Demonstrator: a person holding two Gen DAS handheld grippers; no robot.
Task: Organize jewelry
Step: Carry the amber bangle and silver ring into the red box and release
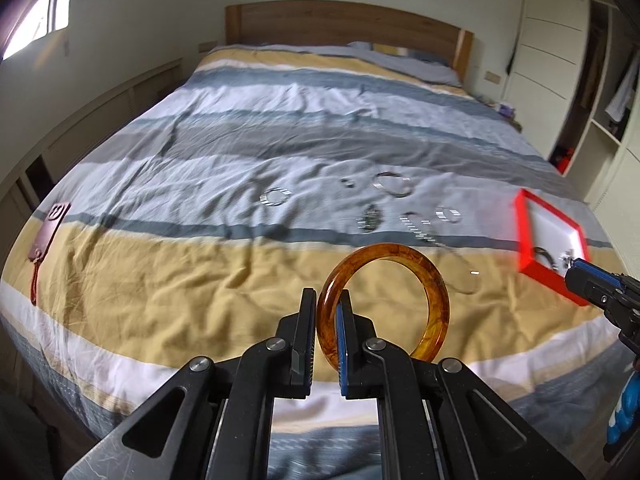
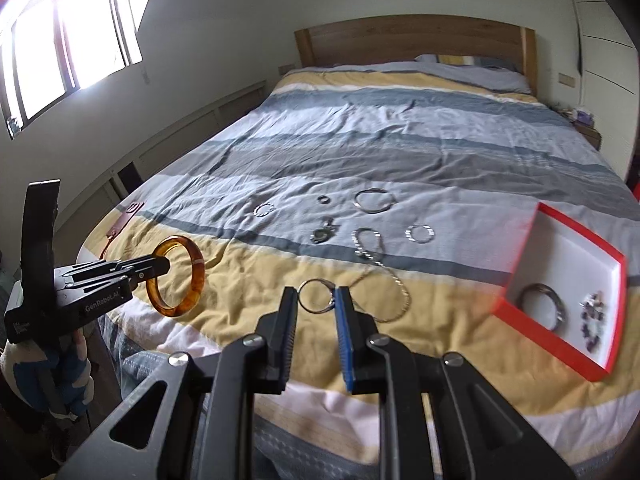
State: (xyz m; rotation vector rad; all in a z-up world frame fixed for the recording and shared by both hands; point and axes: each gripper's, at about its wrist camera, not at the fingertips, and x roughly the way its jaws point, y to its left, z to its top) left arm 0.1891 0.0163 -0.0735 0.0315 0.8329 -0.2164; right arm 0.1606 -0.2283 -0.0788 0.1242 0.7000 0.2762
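My left gripper [image 1: 326, 296] is shut on an amber bangle [image 1: 436, 284] and holds it upright above the striped bed cover; the right wrist view shows this same bangle [image 2: 198, 276] at the left. My right gripper [image 2: 316, 294] is shut on a thin silver ring [image 2: 304, 304], pinched across its width above the yellow stripe. A red box [image 2: 560, 216] with a white inside lies at the right, holding a dark metal bangle [image 2: 540, 304] and a beaded bracelet [image 2: 592, 316]. Several silver pieces lie loose mid-bed, among them a chain [image 2: 400, 292] and a wire bangle [image 2: 374, 200].
A brown tag with a cord [image 1: 50, 228] lies near the bed's left edge. The wooden headboard [image 1: 344, 20] stands at the far end, and a wardrobe [image 1: 556, 60] lines the right side. A gloved hand [image 2: 68, 376] holds the left gripper.
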